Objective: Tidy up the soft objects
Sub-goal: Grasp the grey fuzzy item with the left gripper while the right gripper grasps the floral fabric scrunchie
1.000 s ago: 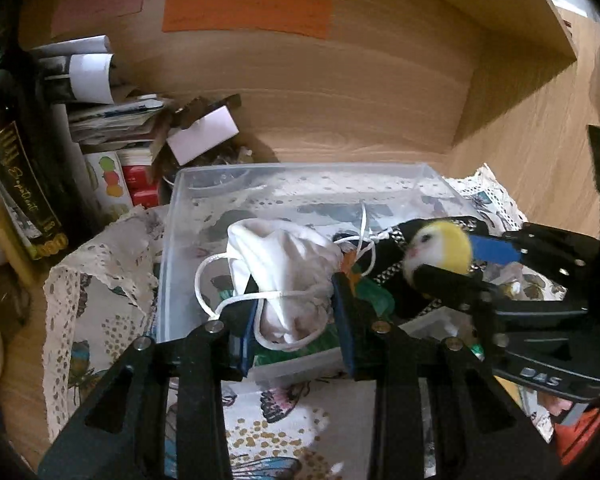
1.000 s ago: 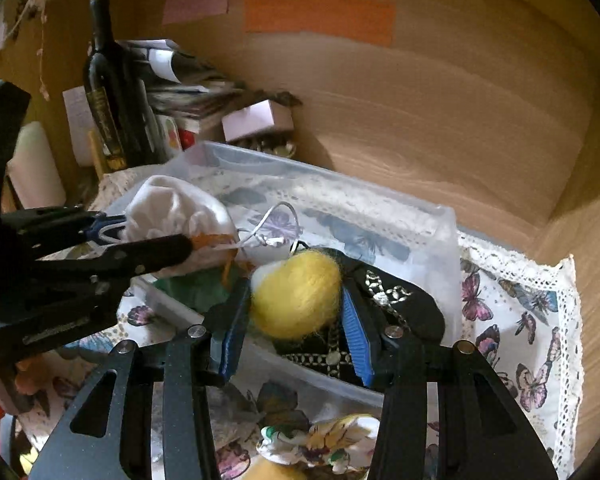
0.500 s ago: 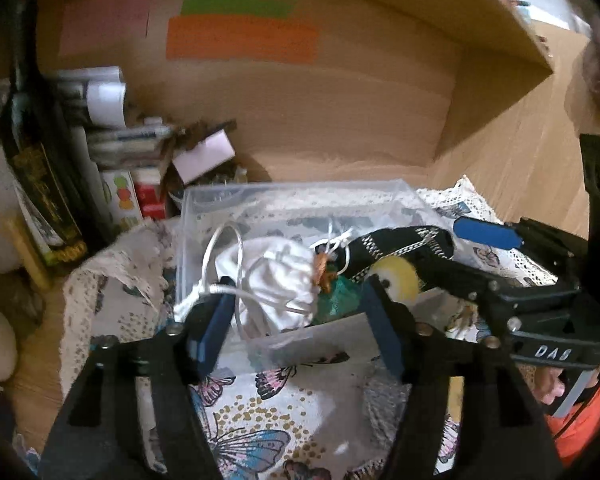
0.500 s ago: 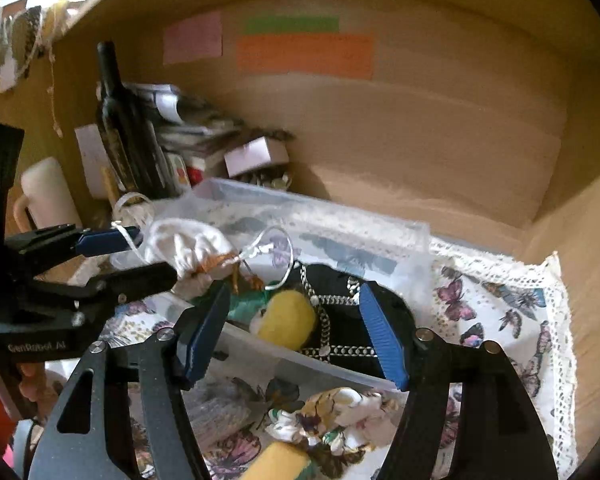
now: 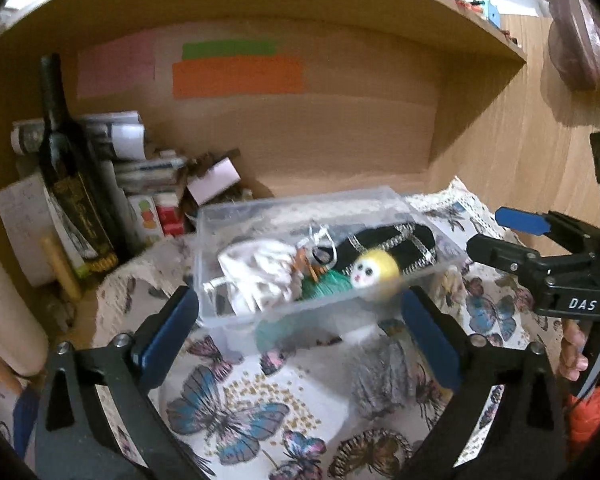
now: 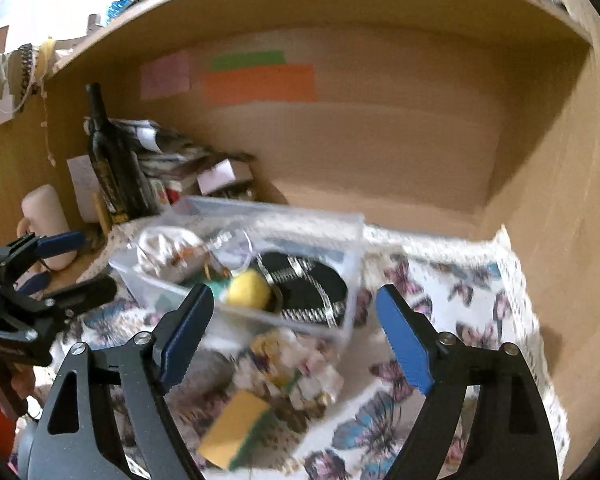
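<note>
**Both hand-held grippers spread above a part-filled box: risks and readable marks**

The left hand-held gripper (image 5: 300,340) is hovering with its blue pads spread wide and nothing between them; the right hand-held gripper (image 6: 296,336) is likewise gaping and carrying nothing. The clear plastic box (image 5: 380,196) is sitting on the butterfly cloth (image 5: 228,408) and is holding a white cloth bundle (image 5: 260,276), a green item (image 5: 328,286), a yellow plush ball (image 5: 374,272) with a small face, and a black pouch (image 5: 388,242) with silver trim. Outside the box, just in front of it, a flowered fabric piece (image 6: 292,360) and a yellow sponge (image 6: 236,424) are lying on the cloth, apparently awaiting sorting.

Likely hazards: white cords are trailing from the bundle near the box rim, so a passing pad could be snagging one and dragging the bundle out. The two grippers are working close together, and a reach for the loose pieces could be knocking one tool against the other or nudging the light box. The dark bottle (image 5: 66,184) is standing near the left edge, and a wide swing could be toppling it.

Readable writing: "DAS" is showing in white on the right gripper's body in the left view. The bottle's gold label is too blurred to read, and the coloured paper strips (image 5: 238,76) on the back wall are bearing no legible text.
</note>
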### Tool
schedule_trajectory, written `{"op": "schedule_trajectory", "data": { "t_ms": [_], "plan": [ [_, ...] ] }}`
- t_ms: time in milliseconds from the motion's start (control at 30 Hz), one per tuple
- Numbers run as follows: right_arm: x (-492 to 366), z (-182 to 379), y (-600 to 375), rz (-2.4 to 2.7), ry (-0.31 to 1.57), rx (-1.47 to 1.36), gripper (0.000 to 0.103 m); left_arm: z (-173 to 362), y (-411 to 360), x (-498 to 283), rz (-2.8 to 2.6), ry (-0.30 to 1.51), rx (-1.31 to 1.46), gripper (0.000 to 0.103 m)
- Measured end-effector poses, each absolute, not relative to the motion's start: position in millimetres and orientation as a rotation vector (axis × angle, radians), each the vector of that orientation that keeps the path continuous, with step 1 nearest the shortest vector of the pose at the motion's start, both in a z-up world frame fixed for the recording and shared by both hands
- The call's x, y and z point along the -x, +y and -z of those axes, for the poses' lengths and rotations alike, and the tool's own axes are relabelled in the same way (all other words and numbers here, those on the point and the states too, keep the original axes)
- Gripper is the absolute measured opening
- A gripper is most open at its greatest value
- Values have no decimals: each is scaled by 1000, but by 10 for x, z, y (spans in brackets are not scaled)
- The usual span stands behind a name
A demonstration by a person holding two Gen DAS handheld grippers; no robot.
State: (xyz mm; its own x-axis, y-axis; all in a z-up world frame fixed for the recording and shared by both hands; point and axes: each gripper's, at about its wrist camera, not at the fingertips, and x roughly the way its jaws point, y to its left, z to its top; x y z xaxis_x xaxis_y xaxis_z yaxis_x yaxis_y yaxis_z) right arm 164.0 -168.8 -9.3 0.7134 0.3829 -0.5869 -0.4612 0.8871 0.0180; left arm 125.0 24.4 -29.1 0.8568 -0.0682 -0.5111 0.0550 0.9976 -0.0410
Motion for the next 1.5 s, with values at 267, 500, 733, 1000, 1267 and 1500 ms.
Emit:
{"op": "schedule_trajectory", "data": {
  "t_ms": [267,500,733,1000,1267,1500],
  "plan": [
    [-1687,571,-1742,-484,778,108,86,659,110,-1316,109,641,15,103],
    [-1820,762,-1641,-476,852,133,85,899,-76,-1399,175,731,-4,103],
    [-1876,824,-1652,-517,890,118,40,1075,-190,-1505,203,808,-35,94],
    [-1743,750,-1738,-500,833,104,10,1149,-197,-1533,252,830,-23,40],
    [-1584,493,-1817,-530,747,86,10,1079,-167,-1406,254,786,-25,20],
    [-1518,241,-1826,-541,666,64,10,880,155,-1268,215,724,80,19]
  ]
}}
